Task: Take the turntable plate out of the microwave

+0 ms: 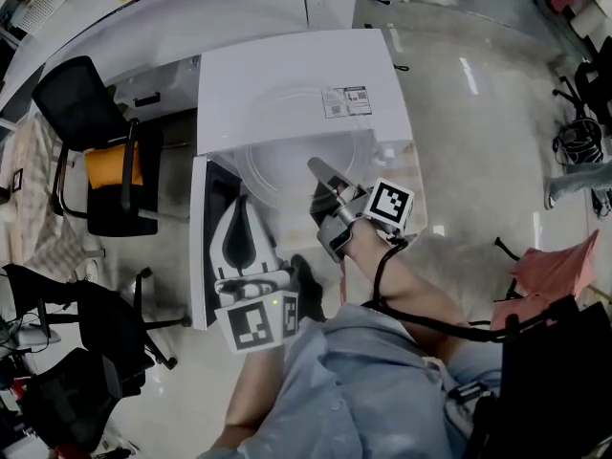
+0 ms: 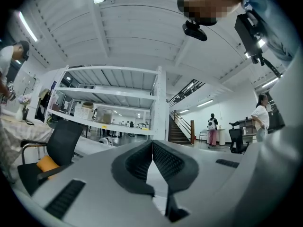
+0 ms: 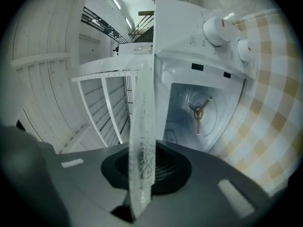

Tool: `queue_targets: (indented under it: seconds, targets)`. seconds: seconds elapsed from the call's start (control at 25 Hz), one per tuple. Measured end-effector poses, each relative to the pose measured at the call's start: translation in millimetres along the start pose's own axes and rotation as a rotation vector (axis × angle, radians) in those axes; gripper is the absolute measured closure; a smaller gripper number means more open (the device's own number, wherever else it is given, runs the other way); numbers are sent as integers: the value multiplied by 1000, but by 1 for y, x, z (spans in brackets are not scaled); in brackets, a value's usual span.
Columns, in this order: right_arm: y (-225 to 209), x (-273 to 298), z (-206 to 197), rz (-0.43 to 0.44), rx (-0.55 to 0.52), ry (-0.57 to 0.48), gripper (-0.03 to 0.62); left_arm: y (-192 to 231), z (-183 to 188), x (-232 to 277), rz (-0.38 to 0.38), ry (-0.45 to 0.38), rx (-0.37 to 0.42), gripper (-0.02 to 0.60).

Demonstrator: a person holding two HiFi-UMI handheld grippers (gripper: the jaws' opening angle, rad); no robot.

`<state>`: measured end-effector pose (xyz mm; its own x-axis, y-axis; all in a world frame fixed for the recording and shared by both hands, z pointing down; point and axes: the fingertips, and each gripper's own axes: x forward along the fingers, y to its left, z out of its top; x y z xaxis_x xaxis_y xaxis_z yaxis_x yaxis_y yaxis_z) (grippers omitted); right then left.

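turntable plate: out of the microwave, held edge-on in front of the open cavity
right claw: pinching the plate's rim
microwave: white, door swung open, hub showing inside
left claw: pressed together, nothing in it, right by the door
surface: checked, the microwave sits on it

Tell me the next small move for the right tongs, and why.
Probably draw the right tongs back a little from the microwave, grip unchanged. They are shut on the rim of the glass turntable plate, and the cavity behind shows only its bare drive hub, so the plate seems out and just needs clearance before being set down.
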<state>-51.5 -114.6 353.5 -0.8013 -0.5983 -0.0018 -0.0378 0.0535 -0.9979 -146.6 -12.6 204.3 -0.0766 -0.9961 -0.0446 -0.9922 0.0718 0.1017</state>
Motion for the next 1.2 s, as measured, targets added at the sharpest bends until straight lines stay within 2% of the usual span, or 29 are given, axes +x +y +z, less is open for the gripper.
queue_targets:
  seconds: [0.44,0.68,1.2]
  targets:
    - [1,32,34,1,-4,-86,563,9,-8,26,-24,25,-3,573]
    - [6,31,34,38,-33,-91,543,-1,-10,28,-48,25,-11,574]
    - [5,-3,15,43,-54,-78,528,-24,-17,18,-89,36,-12,574]
